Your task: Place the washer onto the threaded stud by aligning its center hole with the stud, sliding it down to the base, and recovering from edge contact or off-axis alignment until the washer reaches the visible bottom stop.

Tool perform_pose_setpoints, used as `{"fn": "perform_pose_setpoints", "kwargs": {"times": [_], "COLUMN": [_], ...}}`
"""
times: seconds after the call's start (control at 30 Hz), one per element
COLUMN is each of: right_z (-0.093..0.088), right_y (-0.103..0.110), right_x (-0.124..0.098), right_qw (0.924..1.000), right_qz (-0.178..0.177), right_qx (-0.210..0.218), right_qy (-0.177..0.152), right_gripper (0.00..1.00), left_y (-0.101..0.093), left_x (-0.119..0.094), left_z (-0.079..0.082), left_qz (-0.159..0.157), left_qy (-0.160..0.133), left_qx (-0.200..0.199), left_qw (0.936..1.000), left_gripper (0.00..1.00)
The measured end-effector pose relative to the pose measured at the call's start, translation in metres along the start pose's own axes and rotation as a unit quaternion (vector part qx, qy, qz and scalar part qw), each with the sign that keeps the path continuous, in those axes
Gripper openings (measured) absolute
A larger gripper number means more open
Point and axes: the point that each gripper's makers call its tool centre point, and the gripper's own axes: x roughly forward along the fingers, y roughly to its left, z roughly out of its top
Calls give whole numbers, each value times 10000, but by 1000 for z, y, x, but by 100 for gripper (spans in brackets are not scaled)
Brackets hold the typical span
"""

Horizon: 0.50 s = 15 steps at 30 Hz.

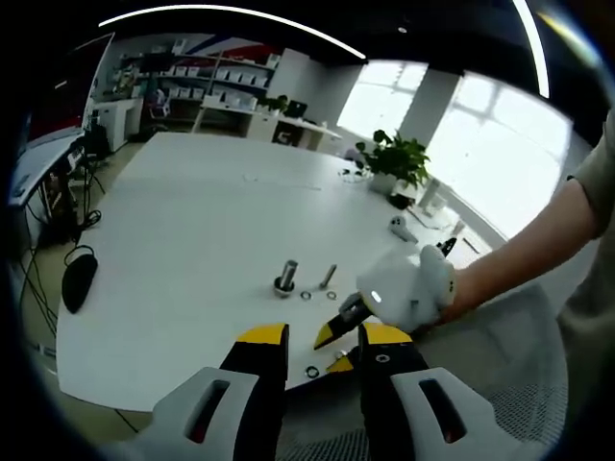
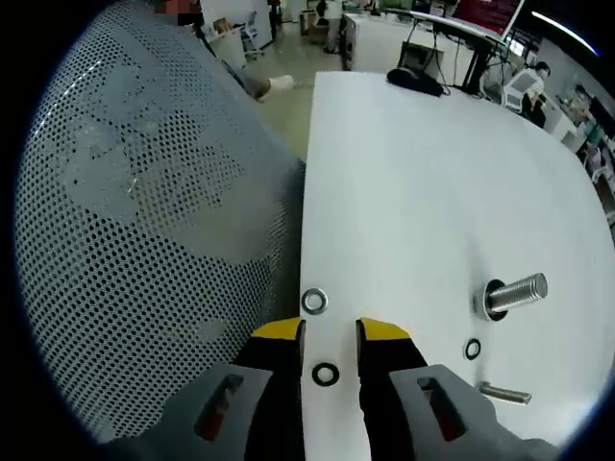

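White desk (image 1: pixel 192 221) takes up most of the left gripper view. Threaded stud (image 1: pixel 286 277) stands upright at centre frame on its wide base; a smaller loose bolt (image 1: pixel 328 277) lies just to its right, w/ two small washers (image 1: pixel 306 295) on the desk between and below them. Left tongs (image 1: pixel 323 338) rise from the bottom edge, yellow tips parted, nothing between them. Right tongs (image 1: pixel 338 323) come in from the right under a white-gloved hand (image 1: pixel 408 288), nose down near the desk edge, where a dark washer (image 1: pixel 312 371) lies.

Right gripper view: right tongs (image 2: pixel 330 332) at bottom centre, released, tips apart, w/ the dark washer (image 2: pixel 326 374) flat on the desk (image 2: pixel 413 173) between the jaws but not yet pinched. A silver washer (image 2: pixel 313 301) sits just above the tips, right at the desk edge. Stud (image 2: pixel 512 294) at right of frame, well apart; another small washer (image 2: pixel 472 350) and the loose bolt (image 2: pixel 504 392) below it. Mesh chair back (image 2: pixel 144 221) covers the left half.

Risks, prob.: washer is thin and flat, so the tips may skate over it or flick it off the edge, since it lies so near the rim. Closing could also nudge the silver one over. If gripped tilted, the hole likely meets the stud off-axis and hangs up on the threads before the base.
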Motion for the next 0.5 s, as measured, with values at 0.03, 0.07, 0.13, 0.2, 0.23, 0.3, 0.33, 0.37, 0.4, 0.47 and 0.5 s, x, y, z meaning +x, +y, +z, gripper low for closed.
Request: {"fn": "perform_pose_setpoints", "kwargs": {"times": [0.03, 0.07, 0.13, 0.2, 0.23, 0.3, 0.33, 0.37, 0.4, 0.47, 0.5], "right_z": [1, 2, 4, 5, 5, 3, 3, 3, 2, 2, 3], "right_y": [0, 1, 1, 1, 1, 2, 2, 2, 3, 2, 2], "right_x": [1, 2, 4, 7, 8, 11, 12, 12, 13, 15, 14], "right_qw": [10000, 10000, 10000, 10000, 10000, 10000, 9999, 9999, 9998, 9998, 9998], "right_qz": [-12, -23, -51, -29, -26, -26, -37, -53, -64, -87, -93], "right_qx": [-9, -36, -79, -57, -43, -63, -103, -154, -188, -186, -171], "right_qy": [8, -2, -19, -30, -16, 23, 34, 39, 57, 62, 59], "right_gripper": [24, 24, 24, 24, 24, 24, 24, 24, 24, 24, 23], "left_y": [0, 0, 1, 2, 2, 2, 2, 2, 2, 2, 2], "left_x": [0, 1, 0, 0, 0, 0, 0, 0, 1, 0, 0], "left_z": [0, -1, -1, 0, 0, 0, -1, -2, -2, -2, -2], "left_qz": [-4, -6, 5, 50, 61, 58, 54, 53, 52, 56, 58], "left_qy": [17, 36, 28, -7, -12, 9, 36, 52, 65, 59, 51], "left_qx": [10, 16, 15, 14, 17, 30, 48, 58, 70, 63, 59], "left_qw": [10000, 10000, 10000, 10000, 10000, 10000, 10000, 10000, 9999, 9999, 10000], "left_gripper": [27, 27, 27, 27, 27, 27, 27, 27, 27, 27, 27]}}
